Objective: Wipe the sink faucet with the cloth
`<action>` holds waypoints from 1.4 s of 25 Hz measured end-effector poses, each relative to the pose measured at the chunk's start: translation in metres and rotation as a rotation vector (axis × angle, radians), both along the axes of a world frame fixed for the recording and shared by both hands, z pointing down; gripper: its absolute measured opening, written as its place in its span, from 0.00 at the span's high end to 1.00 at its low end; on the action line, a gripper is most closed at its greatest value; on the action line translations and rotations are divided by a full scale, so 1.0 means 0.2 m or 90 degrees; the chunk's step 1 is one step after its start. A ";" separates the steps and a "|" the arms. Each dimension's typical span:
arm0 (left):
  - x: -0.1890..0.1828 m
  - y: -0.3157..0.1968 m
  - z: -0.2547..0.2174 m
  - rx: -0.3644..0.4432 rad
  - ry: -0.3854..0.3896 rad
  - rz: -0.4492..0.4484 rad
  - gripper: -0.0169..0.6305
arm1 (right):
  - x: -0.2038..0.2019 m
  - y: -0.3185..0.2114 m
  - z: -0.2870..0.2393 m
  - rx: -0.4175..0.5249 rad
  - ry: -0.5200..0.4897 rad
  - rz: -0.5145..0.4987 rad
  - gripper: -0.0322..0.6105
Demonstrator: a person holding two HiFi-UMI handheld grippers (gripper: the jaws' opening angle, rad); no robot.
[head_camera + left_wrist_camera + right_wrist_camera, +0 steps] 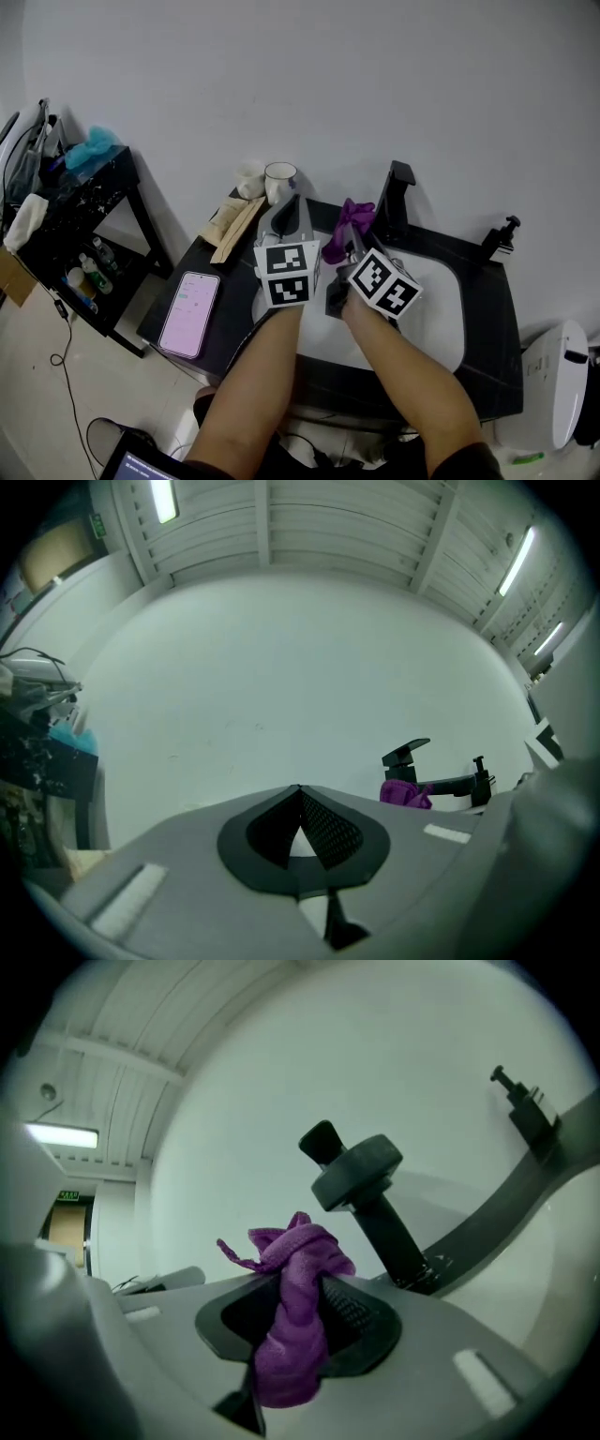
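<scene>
Cloth [292,1335] | clamped in right tool [298,1283] | left tool [300,797] closed, beside it

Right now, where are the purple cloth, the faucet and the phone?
purple cloth [291,1326], right gripper view, bunched middle
faucet [361,1174], right gripper view, round top
phone [190,313], head view, screen middle

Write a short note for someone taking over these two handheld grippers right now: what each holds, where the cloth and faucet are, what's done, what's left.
Left gripper: jaws together, nothing between them, held beside the other one.
Right gripper: jaws shut on the purple cloth, which bunches up past the tips.
The black faucet stands at the back of the sink, just right of the cloth; the two look apart.
Done: cloth is gripped and raised near the faucet.
Left: press the cloth onto the faucet and wipe it.
</scene>
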State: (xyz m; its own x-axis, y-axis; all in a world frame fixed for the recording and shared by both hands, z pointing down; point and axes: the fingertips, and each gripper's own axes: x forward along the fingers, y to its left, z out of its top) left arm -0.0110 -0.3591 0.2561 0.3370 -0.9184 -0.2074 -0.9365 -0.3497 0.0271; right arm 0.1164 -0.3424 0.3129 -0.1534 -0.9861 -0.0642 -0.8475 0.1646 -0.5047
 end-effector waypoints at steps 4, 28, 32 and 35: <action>-0.02 0.02 -0.01 0.007 0.004 -0.005 0.95 | 0.04 -0.10 -0.13 0.053 -0.072 0.052 0.76; 0.01 0.03 -0.03 0.016 0.008 0.020 0.95 | 0.24 -0.26 0.13 -0.048 -0.180 0.171 0.76; 0.11 0.04 -0.02 0.025 -0.051 0.043 0.95 | 0.21 -0.22 0.14 -0.058 -0.177 0.152 0.76; 0.13 0.03 0.00 0.018 -0.057 0.050 0.95 | 0.18 -0.16 0.13 -0.071 -0.140 0.103 0.76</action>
